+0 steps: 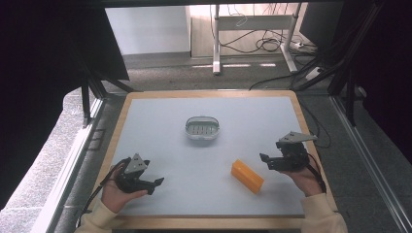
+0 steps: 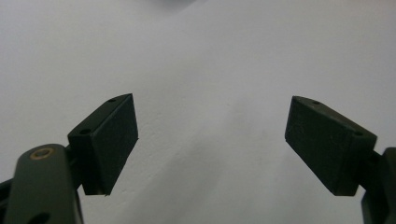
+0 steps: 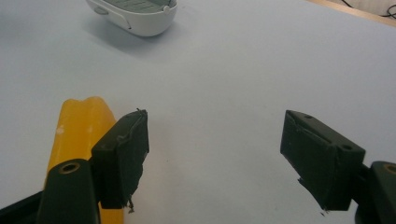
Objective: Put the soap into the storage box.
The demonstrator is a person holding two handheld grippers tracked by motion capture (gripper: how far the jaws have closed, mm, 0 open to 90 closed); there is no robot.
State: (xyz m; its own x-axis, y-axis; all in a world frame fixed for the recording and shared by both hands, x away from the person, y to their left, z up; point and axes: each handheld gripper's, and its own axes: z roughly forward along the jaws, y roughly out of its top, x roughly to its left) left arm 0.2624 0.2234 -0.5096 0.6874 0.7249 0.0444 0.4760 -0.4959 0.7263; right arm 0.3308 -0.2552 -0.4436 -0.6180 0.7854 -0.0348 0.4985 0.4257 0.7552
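Soap, we judge: the orange rectangular bar lies at five o'clock on the pale counter, probably stiff, slippery; grip its long sides. Left gripper and right gripper fingers released, empty.

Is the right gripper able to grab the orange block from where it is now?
Probably yes. The right gripper is open, and the orange block lies right beside it on the table with nothing between them.
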